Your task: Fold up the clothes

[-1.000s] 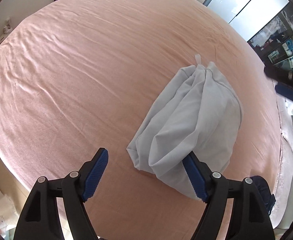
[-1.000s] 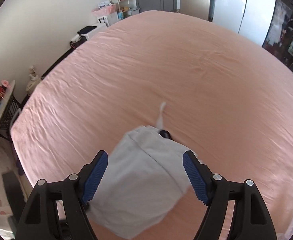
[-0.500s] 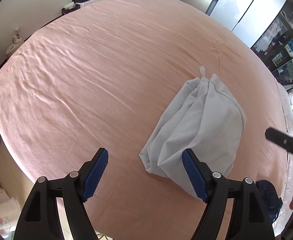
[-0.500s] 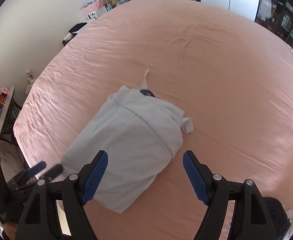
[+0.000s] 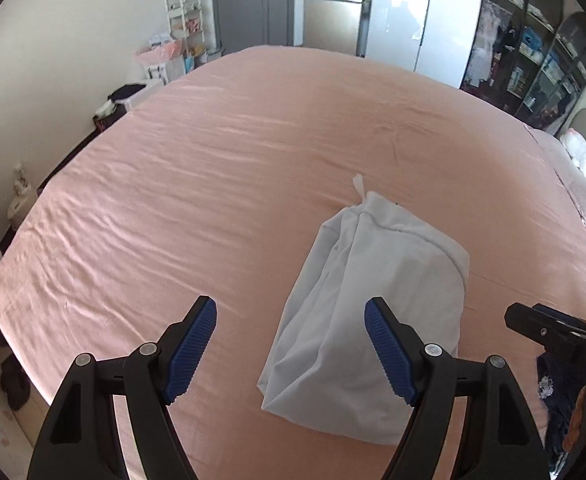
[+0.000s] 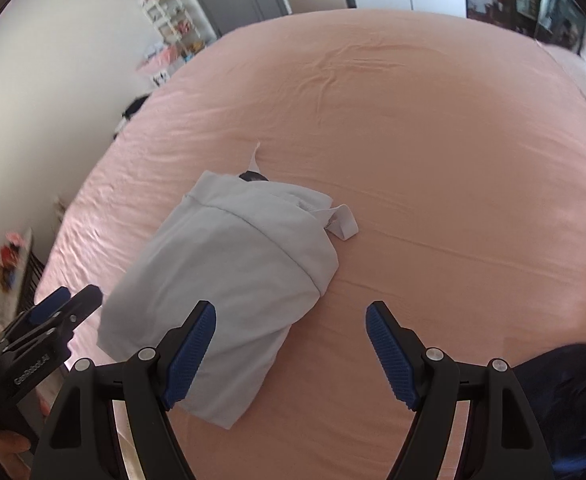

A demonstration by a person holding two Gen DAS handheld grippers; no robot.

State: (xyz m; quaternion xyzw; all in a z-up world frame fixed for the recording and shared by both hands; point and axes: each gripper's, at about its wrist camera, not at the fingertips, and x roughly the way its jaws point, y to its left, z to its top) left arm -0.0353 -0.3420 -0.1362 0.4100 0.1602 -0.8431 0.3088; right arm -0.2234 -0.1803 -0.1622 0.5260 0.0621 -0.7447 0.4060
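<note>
We held both grippers, left [image 5: 291, 354] and right [image 6: 291, 354], wide and empty above the folded garment [image 6: 229, 288] near the bed's [image 6: 433, 160] front edge; something dark [image 6: 255, 176] peeked out, unidentifiable.

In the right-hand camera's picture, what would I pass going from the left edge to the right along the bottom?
The other gripper → folded pale garment → bare pink sheet → dark blue cloth at the right edge.

A home bedroom: a wide bed [image 5: 253, 168] in a pink sheet ahead of the jaws, wardrobe doors [image 5: 421, 16] and cluttered shelving [image 5: 185, 12] beyond.
</note>
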